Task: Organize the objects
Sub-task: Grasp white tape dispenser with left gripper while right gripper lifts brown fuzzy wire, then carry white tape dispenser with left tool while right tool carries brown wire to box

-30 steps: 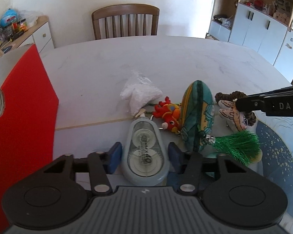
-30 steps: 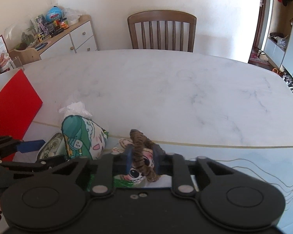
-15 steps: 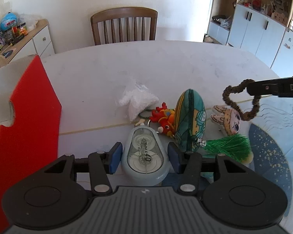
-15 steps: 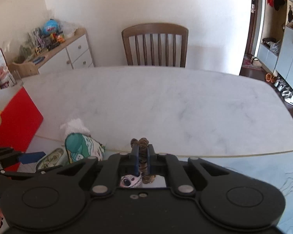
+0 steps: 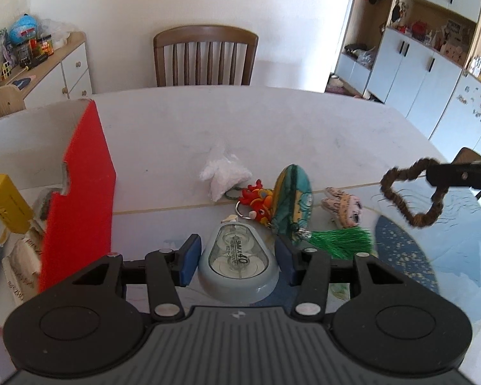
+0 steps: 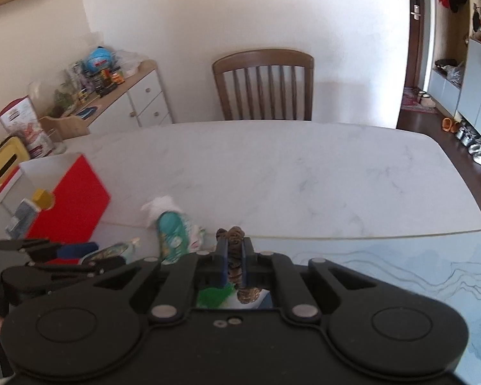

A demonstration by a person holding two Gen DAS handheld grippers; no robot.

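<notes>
The right gripper [image 6: 233,268] is closed tight on a brown fuzzy loop [image 5: 410,194] and holds it up in the air, above the blue mat [image 5: 417,256]. The left gripper [image 5: 237,261] has its blue pads on each side of a grey tape roller [image 5: 237,264], touching it, so it looks like it grips the roller. Just past the roller, a green tassel [image 5: 340,243], a teal oval pouch [image 5: 291,205] standing on its edge, a little red toy [image 5: 256,200], a pink bunny toy [image 5: 344,205] and a crumpled white bag [image 5: 223,176] lie close together on the white table [image 5: 272,122]. A red box [image 5: 83,199] stands at the left. A wooden chair [image 5: 205,54] is at the far side
</notes>
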